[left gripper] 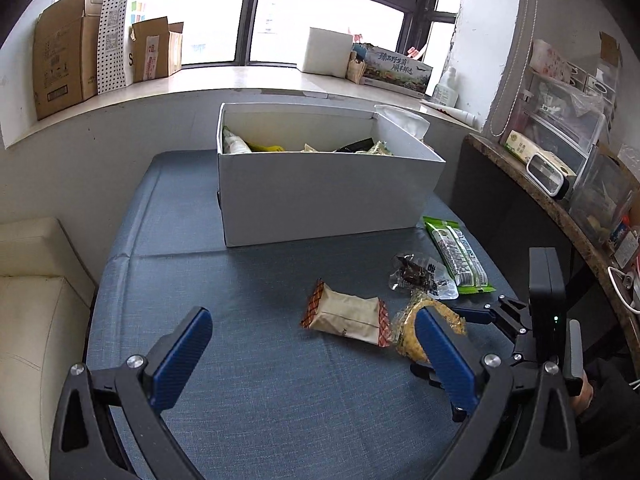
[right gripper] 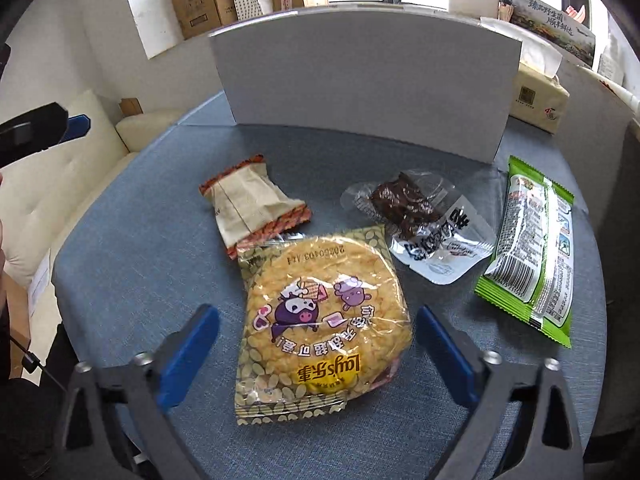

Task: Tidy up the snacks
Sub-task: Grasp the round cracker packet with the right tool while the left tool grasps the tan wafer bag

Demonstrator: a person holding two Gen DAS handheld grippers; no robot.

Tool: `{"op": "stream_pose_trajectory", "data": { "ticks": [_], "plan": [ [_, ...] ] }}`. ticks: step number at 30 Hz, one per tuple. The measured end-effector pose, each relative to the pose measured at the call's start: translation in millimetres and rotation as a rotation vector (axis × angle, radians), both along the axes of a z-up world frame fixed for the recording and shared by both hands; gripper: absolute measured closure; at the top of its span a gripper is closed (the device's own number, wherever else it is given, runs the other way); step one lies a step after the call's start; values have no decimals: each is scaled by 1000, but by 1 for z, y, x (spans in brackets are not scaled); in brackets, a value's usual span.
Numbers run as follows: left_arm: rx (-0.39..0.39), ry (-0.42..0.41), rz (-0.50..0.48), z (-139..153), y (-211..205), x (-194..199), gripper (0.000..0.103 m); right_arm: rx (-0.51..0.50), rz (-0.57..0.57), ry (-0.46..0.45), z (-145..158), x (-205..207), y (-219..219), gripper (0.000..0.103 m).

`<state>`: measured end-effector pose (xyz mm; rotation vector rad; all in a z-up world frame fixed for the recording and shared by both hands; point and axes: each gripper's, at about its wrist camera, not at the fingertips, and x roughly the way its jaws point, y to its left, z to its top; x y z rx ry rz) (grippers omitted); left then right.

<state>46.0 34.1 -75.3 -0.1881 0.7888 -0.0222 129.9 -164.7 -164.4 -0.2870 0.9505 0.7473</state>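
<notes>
A window sill piled with cartons backs a blue-clothed bench (right gripper: 120,280) carrying a white box (left gripper: 320,196), already holding some snacks. Left to right: the left gripper (left gripper: 312,364) hangs spread over bare cloth; then a tan pack (right gripper: 252,204), the yellow cracker pack (right gripper: 320,320) between the right gripper's (right gripper: 316,356) spread fingers, a clear pouch (right gripper: 420,224), a green packet (right gripper: 532,252). Squeezing hard could crush the cracker, or the slick wrapper could slip out.

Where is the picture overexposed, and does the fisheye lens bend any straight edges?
Left wrist view: the window is blown out to white, and the sill below it curves. Right wrist view: the top edge of the white box bows upward; the yellow snack packet stays sharp and readable.
</notes>
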Motion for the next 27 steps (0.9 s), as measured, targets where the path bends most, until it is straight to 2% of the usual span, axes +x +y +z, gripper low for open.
{"op": "stream_pose_trajectory", "data": {
  "ticks": [1,8,11,15,18,22,25,27],
  "plan": [
    [-3,3,1,-1,0,0,0,-30,2,-28,0,-2,2,23],
    [3,15,-4,-7,-2,3,0,-38,15,-50,-1,-3,2,24],
    [10,23,-33,-12,-5,7,0,-22,28,-59,11,-12,-5,24],
    [34,41,-96,-22,-16,16,0,29,-36,-104,44,-17,-32,24],
    [75,70,-158,-37,-29,32,0,100,-97,-92,63,-18,-57,24],
    [78,132,-223,-64,-46,60,0,123,-169,-84,71,-18,-75,24],
    [124,183,-259,-82,-56,77,0,128,-191,-74,71,-15,-80,24],
    [133,190,-260,-89,-57,83,0,140,-202,-64,69,-14,-82,24]
  ]
}}
